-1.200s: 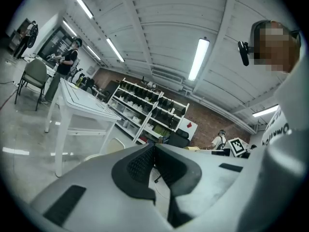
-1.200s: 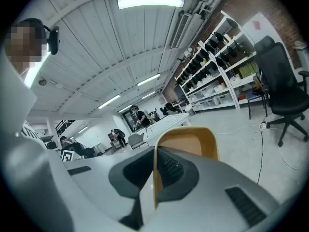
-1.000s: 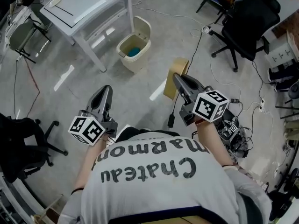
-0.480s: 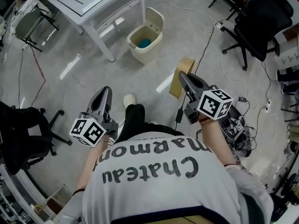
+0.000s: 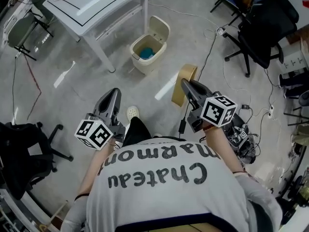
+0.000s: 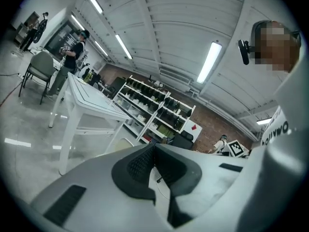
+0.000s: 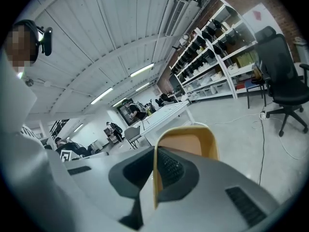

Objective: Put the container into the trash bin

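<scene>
My right gripper (image 5: 186, 84) is shut on the rim of a tan, open-topped container (image 5: 182, 84), which hangs in the air ahead of the person; in the right gripper view the container (image 7: 190, 144) stands up between the jaws of my right gripper (image 7: 155, 153). The cream trash bin (image 5: 159, 48), lid open and something blue inside, stands on the floor further ahead, beside the white table's leg. My left gripper (image 5: 113, 95) is shut with nothing in it; in the left gripper view the left gripper's (image 6: 154, 149) jaws meet.
A white table (image 5: 96, 6) stands at the upper left. Black office chairs (image 5: 263, 30) and cables lie to the right, another chair (image 5: 21, 153) at the lower left. The person's white shoe (image 5: 132, 113) shows below the grippers.
The person has stepped forward; the bin and table have shifted in the head view and a foot has come into sight. Both grippers hold as before.
</scene>
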A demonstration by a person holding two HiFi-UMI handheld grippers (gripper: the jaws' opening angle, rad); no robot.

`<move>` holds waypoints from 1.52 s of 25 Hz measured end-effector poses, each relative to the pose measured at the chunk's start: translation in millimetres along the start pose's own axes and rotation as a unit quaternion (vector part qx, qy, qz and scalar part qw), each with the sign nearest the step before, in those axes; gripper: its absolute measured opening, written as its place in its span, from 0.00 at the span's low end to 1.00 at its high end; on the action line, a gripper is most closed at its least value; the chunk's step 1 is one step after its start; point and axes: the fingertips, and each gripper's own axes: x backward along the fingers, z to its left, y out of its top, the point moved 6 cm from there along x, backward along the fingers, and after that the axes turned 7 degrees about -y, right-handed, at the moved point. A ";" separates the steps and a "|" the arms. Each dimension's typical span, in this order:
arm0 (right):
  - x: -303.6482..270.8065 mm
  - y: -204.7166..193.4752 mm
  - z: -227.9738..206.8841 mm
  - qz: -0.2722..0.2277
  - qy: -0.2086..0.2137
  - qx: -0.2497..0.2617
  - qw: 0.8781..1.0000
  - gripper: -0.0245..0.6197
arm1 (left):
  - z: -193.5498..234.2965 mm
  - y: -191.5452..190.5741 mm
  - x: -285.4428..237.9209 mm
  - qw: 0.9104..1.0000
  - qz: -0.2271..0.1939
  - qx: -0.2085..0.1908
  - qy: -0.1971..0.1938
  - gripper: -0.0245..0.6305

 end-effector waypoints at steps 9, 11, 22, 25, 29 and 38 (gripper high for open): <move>-77.7 35.2 26.2 -0.003 0.006 0.004 1.000 0.09 | 58.8 49.7 -29.0 1.000 0.005 -0.007 -0.019 0.07; -92.9 42.0 32.4 -0.004 0.007 0.007 1.000 0.09 | 71.4 63.4 -34.2 1.000 0.001 -0.011 -0.022 0.07; -152.7 71.9 57.5 -0.030 -0.003 -0.010 0.999 0.09 | 123.4 112.2 -48.5 0.999 0.010 -0.022 -0.042 0.07; -160.0 75.7 59.6 -0.039 -0.009 -0.021 0.999 0.09 | 131.4 123.5 -50.0 0.998 0.012 -0.031 -0.052 0.07; -169.7 78.9 62.1 -0.040 -0.014 -0.027 0.999 0.09 | 145.1 133.5 -48.7 0.999 0.004 -0.028 -0.046 0.07; -194.7 89.1 65.9 -0.041 -0.023 -0.032 0.998 0.09 | 171.9 145.1 -54.5 0.999 0.001 -0.016 -0.037 0.07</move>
